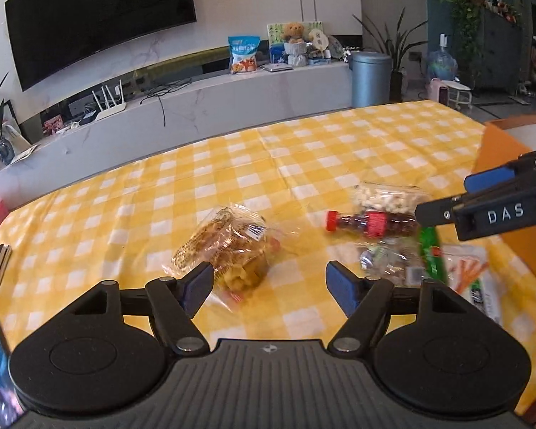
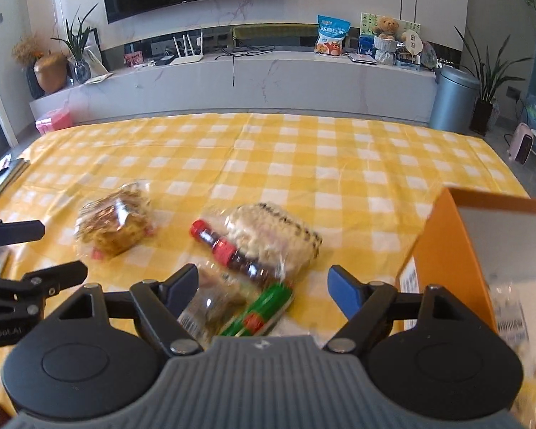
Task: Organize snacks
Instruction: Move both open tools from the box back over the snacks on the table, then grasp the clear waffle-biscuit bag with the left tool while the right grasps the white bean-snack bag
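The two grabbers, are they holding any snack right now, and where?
No. The left gripper and right gripper are both open and hold nothing; the snack bag and bottle lie on the table.

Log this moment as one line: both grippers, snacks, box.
left gripper: open, over brown snack bag | right gripper: open, over green packet | red-capped bottle: lying on tablecloth | orange box: at right

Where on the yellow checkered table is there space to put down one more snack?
The far half of the tablecloth is bare, from the snacks to the far edge. A small gap lies between the cookie bag and the red-capped bottle. It is crowded from the bottle to the orange box.
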`<move>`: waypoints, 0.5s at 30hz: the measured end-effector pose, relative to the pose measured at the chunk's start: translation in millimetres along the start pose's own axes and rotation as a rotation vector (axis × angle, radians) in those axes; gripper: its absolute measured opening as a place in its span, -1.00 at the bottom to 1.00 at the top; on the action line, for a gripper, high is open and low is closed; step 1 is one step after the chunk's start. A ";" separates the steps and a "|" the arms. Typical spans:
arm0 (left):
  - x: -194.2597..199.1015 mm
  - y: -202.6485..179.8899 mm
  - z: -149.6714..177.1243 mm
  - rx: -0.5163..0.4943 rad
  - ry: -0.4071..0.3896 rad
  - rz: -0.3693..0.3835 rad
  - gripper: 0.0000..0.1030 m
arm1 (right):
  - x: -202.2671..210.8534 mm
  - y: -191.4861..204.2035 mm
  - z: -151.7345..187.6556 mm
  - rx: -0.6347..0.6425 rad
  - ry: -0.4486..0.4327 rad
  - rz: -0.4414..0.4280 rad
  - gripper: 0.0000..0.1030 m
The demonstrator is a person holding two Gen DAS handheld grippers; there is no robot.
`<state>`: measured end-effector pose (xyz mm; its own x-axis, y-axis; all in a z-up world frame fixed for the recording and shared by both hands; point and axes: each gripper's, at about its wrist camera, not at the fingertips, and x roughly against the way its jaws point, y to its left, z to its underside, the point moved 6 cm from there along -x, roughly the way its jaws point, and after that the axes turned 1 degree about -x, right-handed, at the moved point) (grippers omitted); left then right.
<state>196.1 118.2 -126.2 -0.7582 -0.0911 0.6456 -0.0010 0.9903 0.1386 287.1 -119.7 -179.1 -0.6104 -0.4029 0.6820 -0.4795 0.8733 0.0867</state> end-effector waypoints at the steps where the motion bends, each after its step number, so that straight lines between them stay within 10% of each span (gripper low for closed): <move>1: -5.3 1.9 -1.8 0.005 0.003 0.001 0.64 | -5.4 -0.3 -3.9 -0.003 -0.001 0.002 0.56; 15: -65.1 20.0 -11.2 -0.114 0.080 -0.079 0.81 | -63.4 -8.1 -26.6 -0.187 0.075 0.051 0.89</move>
<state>252.7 142.8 -157.1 -0.7041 -0.1804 0.6869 0.0190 0.9620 0.2722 346.4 -94.0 -203.8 -0.5791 -0.3416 0.7402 -0.3193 0.9305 0.1796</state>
